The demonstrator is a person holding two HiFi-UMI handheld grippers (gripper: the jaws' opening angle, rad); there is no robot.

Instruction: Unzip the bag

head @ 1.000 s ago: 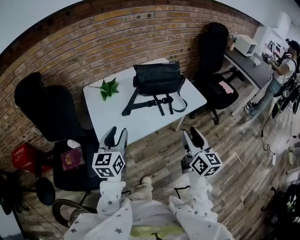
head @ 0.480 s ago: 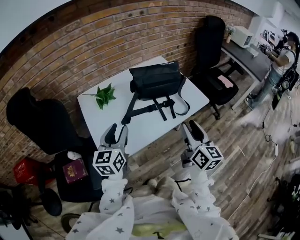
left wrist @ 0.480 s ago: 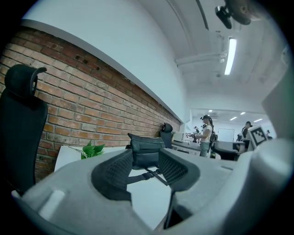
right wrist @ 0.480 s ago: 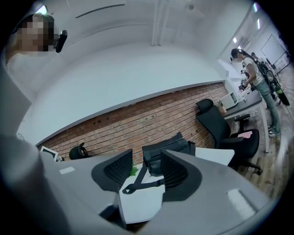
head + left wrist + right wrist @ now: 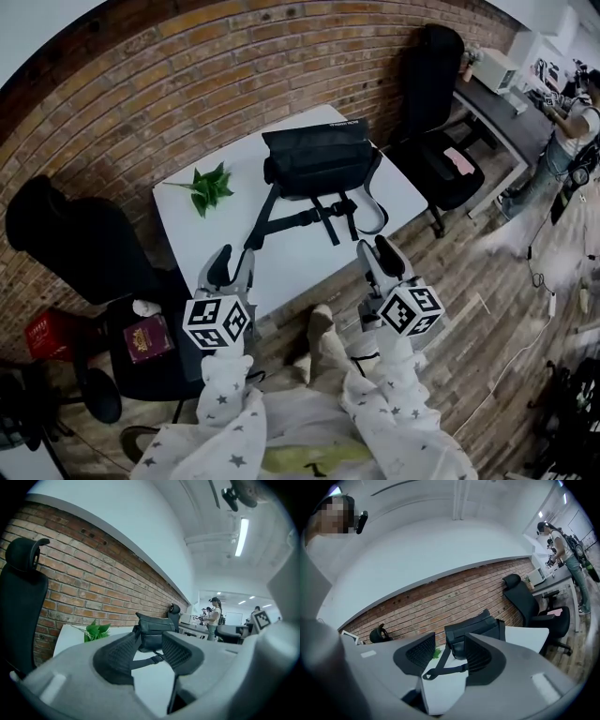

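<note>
Brick wall (image 5: pixel 187 75) backs the white desk (image 5: pixel 281 248), which stands on a wood-plank floor (image 5: pixel 473 281) between black office chairs (image 5: pixel 66 234). We see the black bag (image 5: pixel 317 157) near the desk's far edge, its straps trailing toward the middle, and a green sprig (image 5: pixel 210 187) by the far left corner. Our left gripper (image 5: pixel 231 268) and right gripper (image 5: pixel 382 260) hover at the near edge, jaws apart and empty.

The head view looks steeply down from over the near edge of the desk (image 5: pixel 202 239). Both gripper views face low across it, sharing the distant bag (image 5: pixel 151 631).
</note>
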